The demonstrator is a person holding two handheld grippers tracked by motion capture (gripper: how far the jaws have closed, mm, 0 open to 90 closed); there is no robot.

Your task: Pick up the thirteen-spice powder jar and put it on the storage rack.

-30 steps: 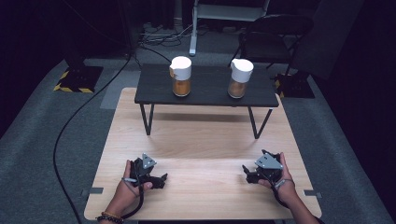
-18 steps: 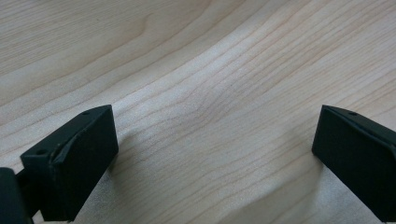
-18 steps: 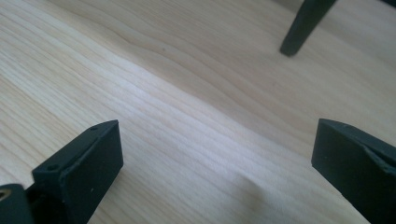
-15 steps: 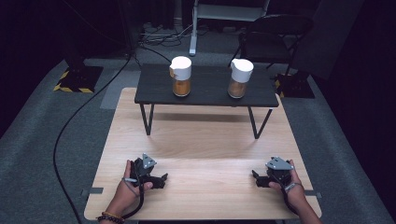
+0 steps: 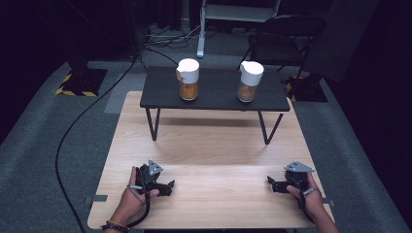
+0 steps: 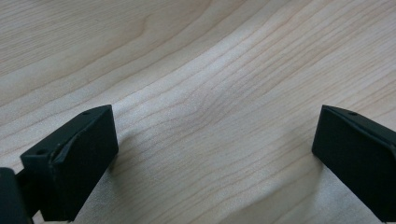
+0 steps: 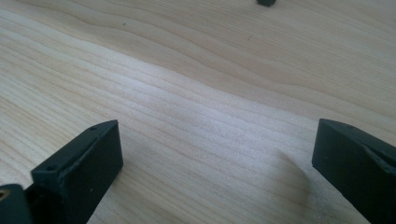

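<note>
Two clear jars with white lids and orange-brown contents stand on a low black table: the left jar and the right jar. My left gripper rests on the wooden tabletop near the front left, held by a hand. It is open, with bare wood between its jaws in the left gripper view. My right gripper lies low at the front right, also open over bare wood in the right gripper view. Both grippers are far from the jars.
The low black table stands on thin legs across the far half of the wooden tabletop. A small dark foot shows at the top of the right gripper view. Cables, a folding chair and grey carpet surround the table.
My right gripper has moved right and down toward the table's front right corner. The left gripper has stayed in place. The jars have not moved.
</note>
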